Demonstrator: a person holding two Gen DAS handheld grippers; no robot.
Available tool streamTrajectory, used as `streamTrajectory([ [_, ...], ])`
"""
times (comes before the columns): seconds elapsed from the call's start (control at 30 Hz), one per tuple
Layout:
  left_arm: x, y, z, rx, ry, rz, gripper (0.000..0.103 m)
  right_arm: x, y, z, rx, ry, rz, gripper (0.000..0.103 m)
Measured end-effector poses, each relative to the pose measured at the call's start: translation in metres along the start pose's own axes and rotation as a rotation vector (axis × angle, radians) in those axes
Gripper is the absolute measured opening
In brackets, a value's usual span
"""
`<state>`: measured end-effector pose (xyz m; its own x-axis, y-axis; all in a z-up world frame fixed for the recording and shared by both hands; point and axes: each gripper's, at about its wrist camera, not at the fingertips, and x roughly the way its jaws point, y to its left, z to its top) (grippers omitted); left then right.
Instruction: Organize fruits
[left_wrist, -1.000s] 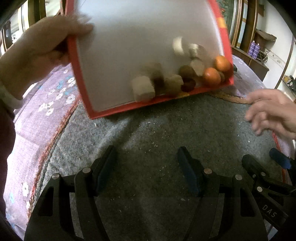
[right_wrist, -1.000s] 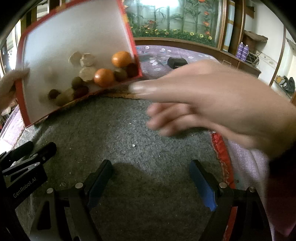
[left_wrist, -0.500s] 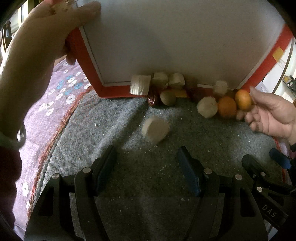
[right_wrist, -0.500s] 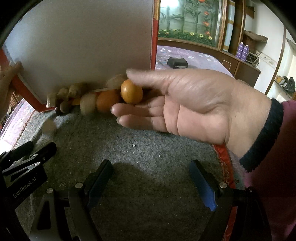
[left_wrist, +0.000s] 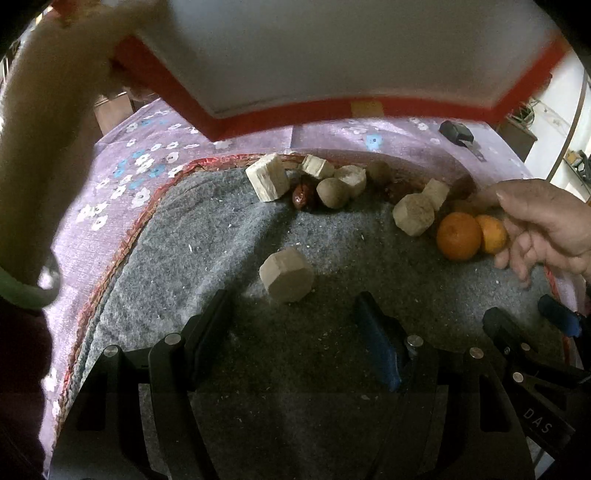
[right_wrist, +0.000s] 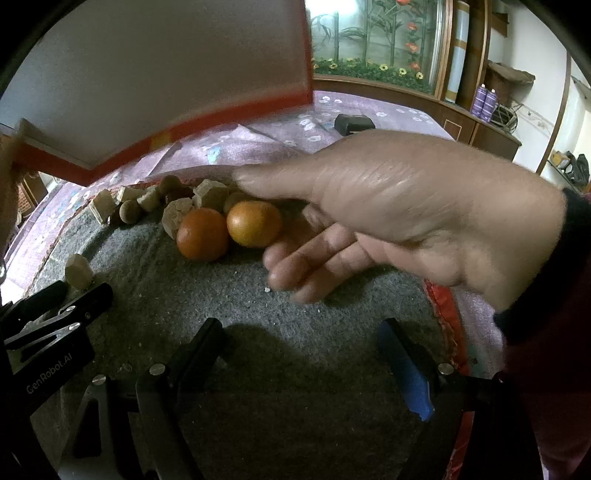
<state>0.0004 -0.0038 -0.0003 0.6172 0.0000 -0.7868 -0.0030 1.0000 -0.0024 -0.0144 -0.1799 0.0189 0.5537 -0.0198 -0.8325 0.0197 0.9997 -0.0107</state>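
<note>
Both the left gripper (left_wrist: 291, 325) and right gripper (right_wrist: 301, 350) rest spread wide and empty on the grey mat (left_wrist: 207, 258), so the two oranges (right_wrist: 202, 234) (cupped beside a bare hand (right_wrist: 388, 210)) could roll off its far edge.

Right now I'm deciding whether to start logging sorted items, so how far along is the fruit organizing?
Barely begun. Done: the red tray is lifted clear, with the fruit lying loose on the grey mat. In hand: a bare hand rests by the two oranges; both the left hand-held gripper and right hand-held gripper sit open and empty. Left: all sorting, including the stray pale chunk.
</note>
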Motion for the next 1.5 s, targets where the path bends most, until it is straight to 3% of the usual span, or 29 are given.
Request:
streamTrajectory([
  [1.5, 0.0000, 0.0000, -0.0001, 0.000, 0.000, 0.000, 0.069, -0.0004, 0.0020, -0.0004, 0.000, 0.000, 0.000, 0.086],
])
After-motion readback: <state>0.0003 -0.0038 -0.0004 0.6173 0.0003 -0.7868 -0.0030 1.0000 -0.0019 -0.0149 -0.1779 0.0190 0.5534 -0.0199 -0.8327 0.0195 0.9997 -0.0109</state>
